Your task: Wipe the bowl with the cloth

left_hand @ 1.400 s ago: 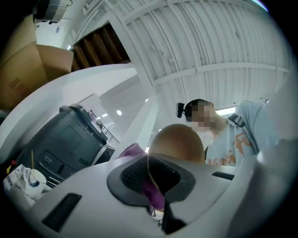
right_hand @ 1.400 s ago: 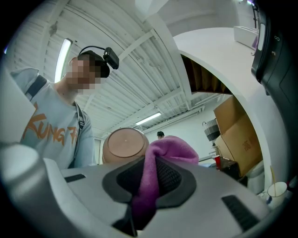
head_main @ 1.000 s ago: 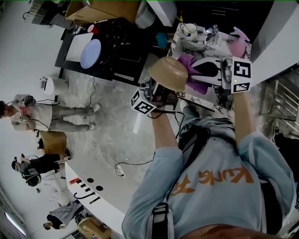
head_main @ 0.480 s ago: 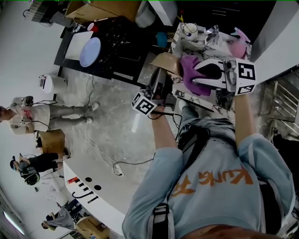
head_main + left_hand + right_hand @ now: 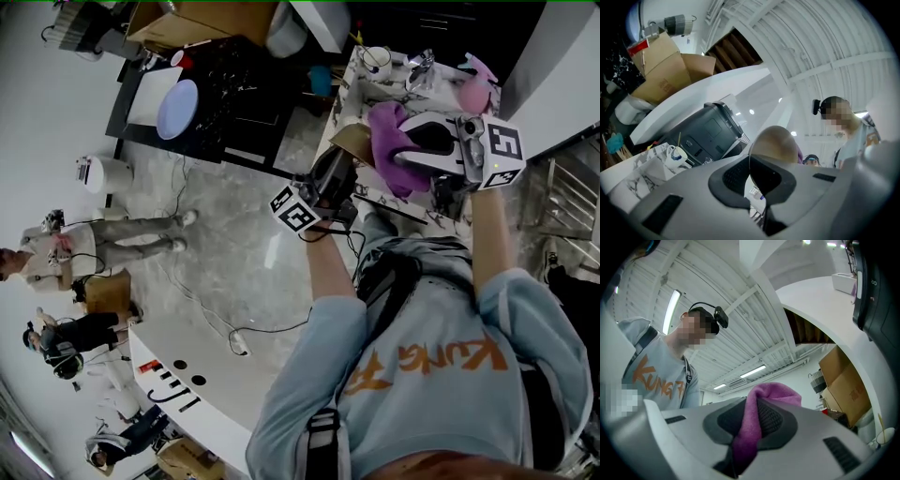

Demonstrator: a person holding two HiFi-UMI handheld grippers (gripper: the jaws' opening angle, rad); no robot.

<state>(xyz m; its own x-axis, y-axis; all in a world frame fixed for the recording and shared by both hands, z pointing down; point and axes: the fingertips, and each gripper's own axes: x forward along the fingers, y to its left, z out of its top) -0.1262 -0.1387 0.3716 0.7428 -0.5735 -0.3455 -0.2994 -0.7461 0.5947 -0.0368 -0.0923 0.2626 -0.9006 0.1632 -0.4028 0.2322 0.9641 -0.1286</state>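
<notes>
Bowl (image 5: 776,140) rim between left gripper (image 5: 750,180) pads (image 5: 731,176), plain only in left gripper view.

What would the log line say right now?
left tool shut on bowl | right tool shut on cloth | cloth beside bowl
</notes>
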